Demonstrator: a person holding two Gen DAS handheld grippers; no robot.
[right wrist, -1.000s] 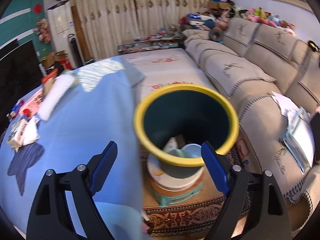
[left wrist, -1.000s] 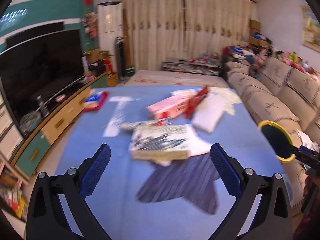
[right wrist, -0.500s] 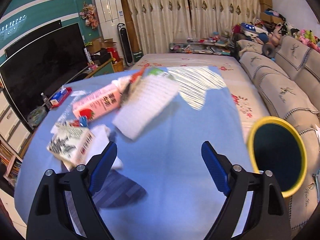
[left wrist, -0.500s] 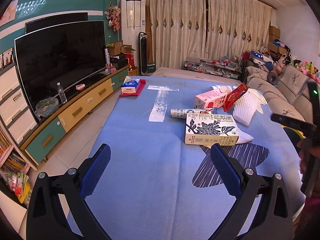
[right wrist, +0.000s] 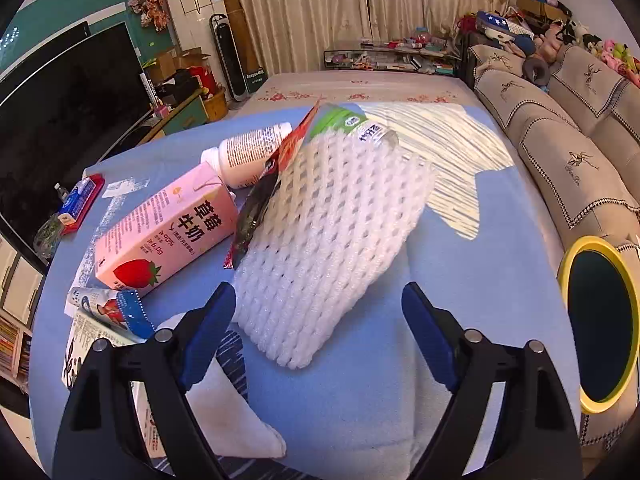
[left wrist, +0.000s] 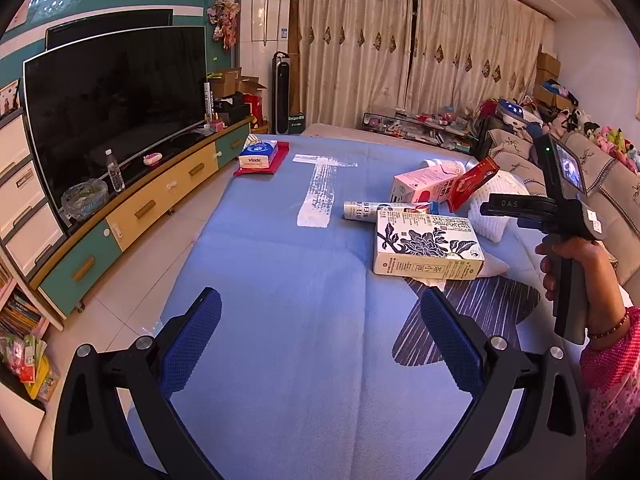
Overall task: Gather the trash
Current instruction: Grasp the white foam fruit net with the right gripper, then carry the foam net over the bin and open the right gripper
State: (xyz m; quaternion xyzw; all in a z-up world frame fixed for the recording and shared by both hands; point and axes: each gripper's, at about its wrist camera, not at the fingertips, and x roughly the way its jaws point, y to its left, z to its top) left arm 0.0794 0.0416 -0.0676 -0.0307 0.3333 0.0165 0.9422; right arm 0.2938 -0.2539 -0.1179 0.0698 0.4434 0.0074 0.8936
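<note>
Trash lies on a blue-covered table. In the right wrist view a white foam net lies just ahead of my open, empty right gripper. Beside it are a pink strawberry milk carton, a red snack wrapper, a white bottle and a green-labelled bottle. The yellow-rimmed bin stands at the right table edge. In the left wrist view my left gripper is open and empty over bare cloth, short of a floral tea box, a tube and the carton.
A TV on a long cabinet runs along the left. A tissue pack on a red tray sits at the table's far left. A sofa lines the right. A white cloth lies under the right gripper.
The right gripper swung from over the bin back to the table, now close above the foam net. The left gripper pulled back and turned left, with the trash now farther ahead at its right.
</note>
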